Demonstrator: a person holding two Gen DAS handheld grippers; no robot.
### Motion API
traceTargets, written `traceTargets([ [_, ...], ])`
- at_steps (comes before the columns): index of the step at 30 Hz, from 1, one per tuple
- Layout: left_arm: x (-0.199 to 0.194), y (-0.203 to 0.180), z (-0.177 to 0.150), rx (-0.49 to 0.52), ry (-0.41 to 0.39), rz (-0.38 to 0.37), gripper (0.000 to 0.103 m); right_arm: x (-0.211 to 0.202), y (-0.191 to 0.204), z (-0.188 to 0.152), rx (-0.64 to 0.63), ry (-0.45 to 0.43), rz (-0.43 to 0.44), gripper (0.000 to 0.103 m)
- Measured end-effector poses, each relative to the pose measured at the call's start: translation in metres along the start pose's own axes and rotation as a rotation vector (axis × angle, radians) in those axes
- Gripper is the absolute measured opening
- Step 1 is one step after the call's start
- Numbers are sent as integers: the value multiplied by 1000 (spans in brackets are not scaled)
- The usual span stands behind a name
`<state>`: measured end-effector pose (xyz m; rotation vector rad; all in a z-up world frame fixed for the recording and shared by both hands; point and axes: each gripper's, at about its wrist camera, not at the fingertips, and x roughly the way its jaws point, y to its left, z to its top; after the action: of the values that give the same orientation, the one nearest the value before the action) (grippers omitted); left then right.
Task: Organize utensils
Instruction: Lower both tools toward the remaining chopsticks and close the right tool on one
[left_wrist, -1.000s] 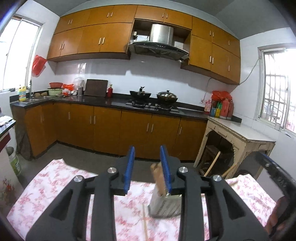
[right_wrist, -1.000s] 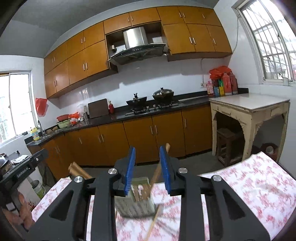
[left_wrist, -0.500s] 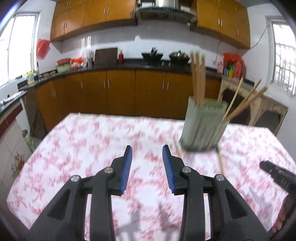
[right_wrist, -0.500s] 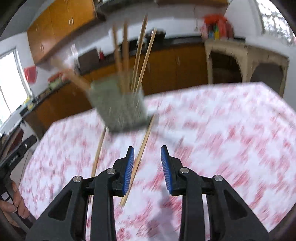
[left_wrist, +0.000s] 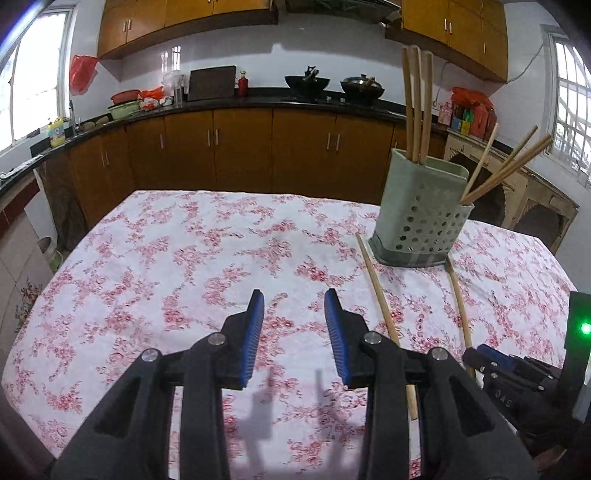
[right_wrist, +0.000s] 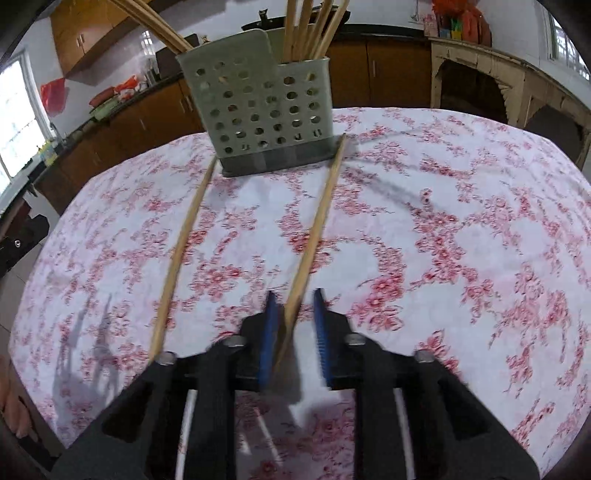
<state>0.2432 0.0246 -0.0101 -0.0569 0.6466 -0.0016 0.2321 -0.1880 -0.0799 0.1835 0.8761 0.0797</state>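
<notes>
A green perforated utensil holder (left_wrist: 421, 214) (right_wrist: 266, 110) stands on the floral tablecloth with several wooden chopsticks upright in it. Two loose chopsticks lie on the cloth in front of it: one (left_wrist: 384, 314) (right_wrist: 181, 251) and another (left_wrist: 460, 302) (right_wrist: 317, 221). My left gripper (left_wrist: 293, 306) is open and empty, left of the chopsticks. My right gripper (right_wrist: 293, 306) is open, low over the cloth, with the near end of the right chopstick between its jaws; its body shows in the left wrist view (left_wrist: 517, 373).
The table (left_wrist: 184, 258) has a pink floral cloth. Behind it are kitchen cabinets (left_wrist: 240, 147), a counter with woks (left_wrist: 306, 81), and a wooden side table (right_wrist: 498, 74) on the right.
Both grippers have tipped down from looking across the kitchen to the tabletop. The right gripper has dropped low and moved forward around the near end of a loose chopstick.
</notes>
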Motion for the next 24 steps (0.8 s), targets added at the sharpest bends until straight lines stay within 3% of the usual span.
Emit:
traceTargets([
  [5,11,-14,-3,2,36,-49,35,0,-24,8,67,8,-2,8],
  [13,32,-47,-17,31,119,-148,40,-2,-107,35,236,1,-138,8],
  [20,59,-76,-30,71,215,-155,39,-2,-121,33,219,-2,-118,8],
  [23,68,-83,-34,91,239,-127,28,-1,-114,33,194,-1,-98,8],
  [24,72,-85,-35,97,253,-117,19,-1,-111,33,182,0,-91,8],
])
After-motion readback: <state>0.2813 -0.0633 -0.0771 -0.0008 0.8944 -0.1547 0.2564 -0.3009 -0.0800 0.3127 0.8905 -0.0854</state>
